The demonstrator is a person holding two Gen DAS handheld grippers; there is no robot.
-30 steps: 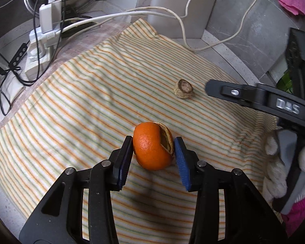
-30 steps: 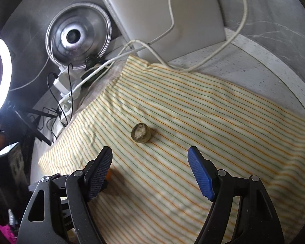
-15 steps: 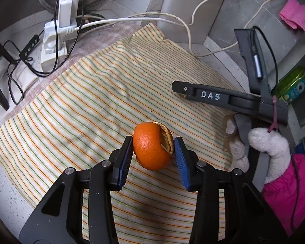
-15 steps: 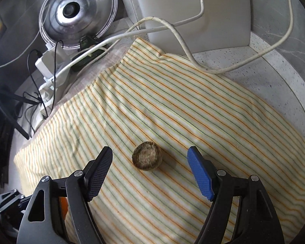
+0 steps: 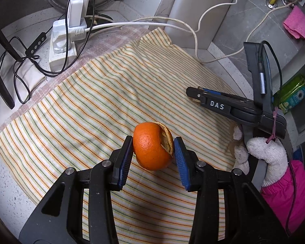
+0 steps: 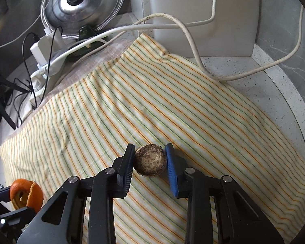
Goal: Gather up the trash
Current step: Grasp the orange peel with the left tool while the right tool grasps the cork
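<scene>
Left wrist view: the left gripper (image 5: 153,149) clamps the orange peel (image 5: 152,146) between both blue pads, clear of the striped cloth (image 5: 95,105) — held up so it can be carried off as trash.
Peel shape: a hollow curl with a torn flap on its right side; the pads press its rounded flanks, probably the firmest hold on it.
Right wrist view: the right gripper (image 6: 149,161) has its pads against both sides of the small brown round scrap (image 6: 149,160), which sits on the cloth — closed on it, I judge, but not lifted.
Why two grips: each hand takes one piece, so both scraps can likely leave in one trip.
Bin: none visible in either view.
Nearby: a white cable (image 6: 193,46) and a power strip (image 5: 64,46) lie beyond the cloth's far edge, well apart from both grips.
Risk: the thin peel may crush or slip if squeezed harder.
</scene>
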